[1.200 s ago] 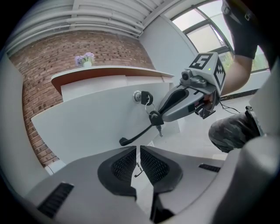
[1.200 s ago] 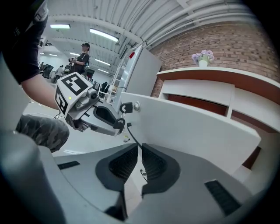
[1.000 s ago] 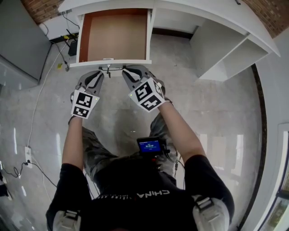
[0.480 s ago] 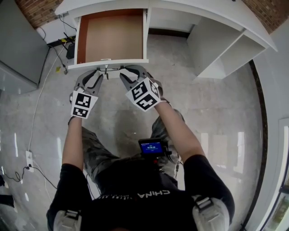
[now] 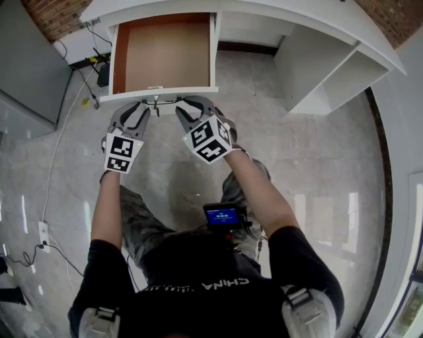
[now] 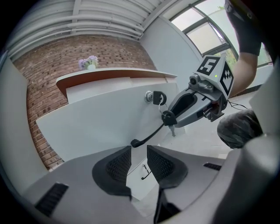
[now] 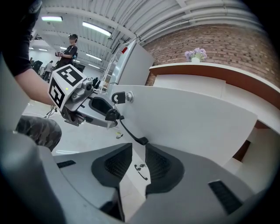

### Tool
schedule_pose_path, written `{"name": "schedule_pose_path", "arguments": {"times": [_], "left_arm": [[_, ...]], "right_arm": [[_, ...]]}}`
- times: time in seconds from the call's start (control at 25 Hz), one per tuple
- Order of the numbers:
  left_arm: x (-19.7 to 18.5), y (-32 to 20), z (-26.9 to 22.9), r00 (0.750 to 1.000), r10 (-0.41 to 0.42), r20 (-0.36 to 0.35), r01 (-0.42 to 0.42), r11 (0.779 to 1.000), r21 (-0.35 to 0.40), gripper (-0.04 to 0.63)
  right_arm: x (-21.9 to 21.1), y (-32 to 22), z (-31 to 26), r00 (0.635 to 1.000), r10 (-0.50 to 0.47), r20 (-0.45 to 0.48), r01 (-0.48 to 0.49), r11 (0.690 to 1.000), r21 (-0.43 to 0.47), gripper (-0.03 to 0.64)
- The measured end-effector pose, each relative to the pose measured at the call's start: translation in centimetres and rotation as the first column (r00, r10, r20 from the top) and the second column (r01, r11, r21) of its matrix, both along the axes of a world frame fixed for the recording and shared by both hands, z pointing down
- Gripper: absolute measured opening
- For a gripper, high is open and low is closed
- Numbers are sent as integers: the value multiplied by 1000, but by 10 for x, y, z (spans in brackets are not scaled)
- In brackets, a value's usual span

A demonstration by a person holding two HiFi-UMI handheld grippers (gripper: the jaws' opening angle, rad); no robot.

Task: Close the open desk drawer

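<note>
Our left tongs [image 6: 139,152] have just been opening and now stand wide, with nothing between them. Our right tongs [image 7: 138,151] gape empty too. Both sit at the near front of the drawer [image 5: 158,93], still pulled out of the counter [image 5: 297,20], perhaps touching it. A push should follow.

Red brick wall [image 6: 52,65] at the back, small white pot of pale purple flowers [image 7: 195,54] before it; tall grey cabinet [image 5: 30,59] left, white power strip [image 5: 43,232] on glossy grey tiled floor [image 5: 317,165].
</note>
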State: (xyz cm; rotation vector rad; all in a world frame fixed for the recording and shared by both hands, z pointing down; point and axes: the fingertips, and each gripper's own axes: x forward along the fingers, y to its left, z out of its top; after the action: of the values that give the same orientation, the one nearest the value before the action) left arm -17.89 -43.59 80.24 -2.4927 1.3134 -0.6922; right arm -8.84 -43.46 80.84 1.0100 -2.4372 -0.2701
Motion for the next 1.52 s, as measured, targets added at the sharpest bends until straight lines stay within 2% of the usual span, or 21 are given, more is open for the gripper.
{"name": "schedule_pose_path", "arguments": {"times": [0.24, 0.4, 0.64, 0.88, 1.24, 1.52], "left_arm": [[2, -2, -3, 999, 23, 35, -24, 1000, 11, 112], [3, -1, -5, 999, 18, 48, -18, 1000, 3, 112], [5, 1, -11, 999, 15, 29, -15, 1000, -8, 112], [5, -3, -36, 1000, 12, -13, -12, 1000, 24, 110], [6, -7, -61, 999, 35, 27, -35, 999, 25, 112], [7, -7, -66, 999, 33, 18, -33, 999, 14, 112]], "right_arm": [[0, 0, -1, 1000, 1, 4, -1, 1000, 0, 97], [4, -2, -5, 1000, 27, -4, -27, 999, 25, 54], [5, -1, -8, 1000, 29, -10, -29, 999, 15, 49], [4, -7, -31, 999, 24, 25, -25, 999, 40, 49], [3, -10, -59, 1000, -2, 14, 1, 999, 42, 49], [2, -9, -65, 1000, -8, 17, 7, 1000, 28, 51]]}}
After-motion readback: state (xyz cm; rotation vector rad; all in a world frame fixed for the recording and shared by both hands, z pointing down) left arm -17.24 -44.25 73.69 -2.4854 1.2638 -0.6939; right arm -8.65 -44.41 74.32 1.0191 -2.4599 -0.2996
